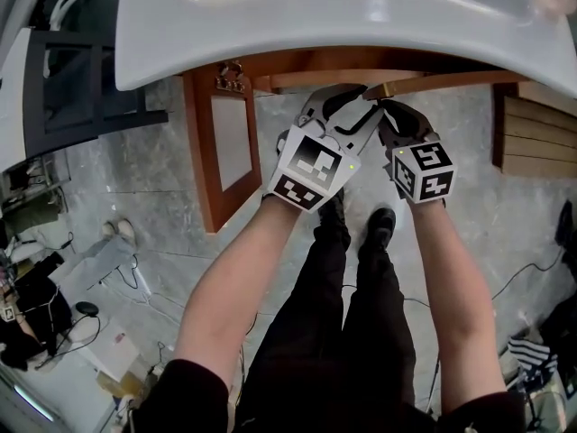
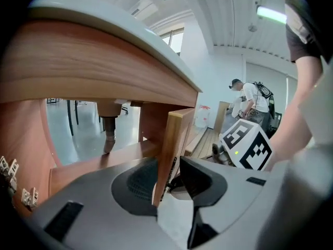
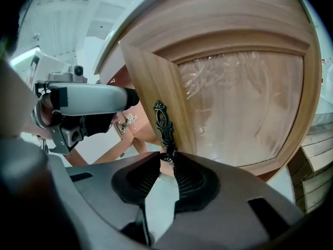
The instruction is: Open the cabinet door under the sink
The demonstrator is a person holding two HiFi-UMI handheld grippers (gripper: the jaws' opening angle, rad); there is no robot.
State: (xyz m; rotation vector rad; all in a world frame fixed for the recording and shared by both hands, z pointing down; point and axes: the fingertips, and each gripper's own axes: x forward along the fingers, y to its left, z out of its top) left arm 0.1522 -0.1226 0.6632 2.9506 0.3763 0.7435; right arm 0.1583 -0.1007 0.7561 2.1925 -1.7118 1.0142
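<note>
At lower centre of each gripper view, our right gripper (image 3: 167, 160) pinches the handle (image 3: 162, 123) of the cabinet door (image 3: 244, 103), and our left gripper (image 2: 171, 175) straddles its edge, jaws slack. Beyond, under the sink (image 1: 361, 25), the door stands partly open; we judge more swing remains.

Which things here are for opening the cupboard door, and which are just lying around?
For the job: cabinet door, handle, right gripper pinching it, left gripper open around the door's edge.
Lying about: wooden boards, striped cloth, dark bag.
</note>
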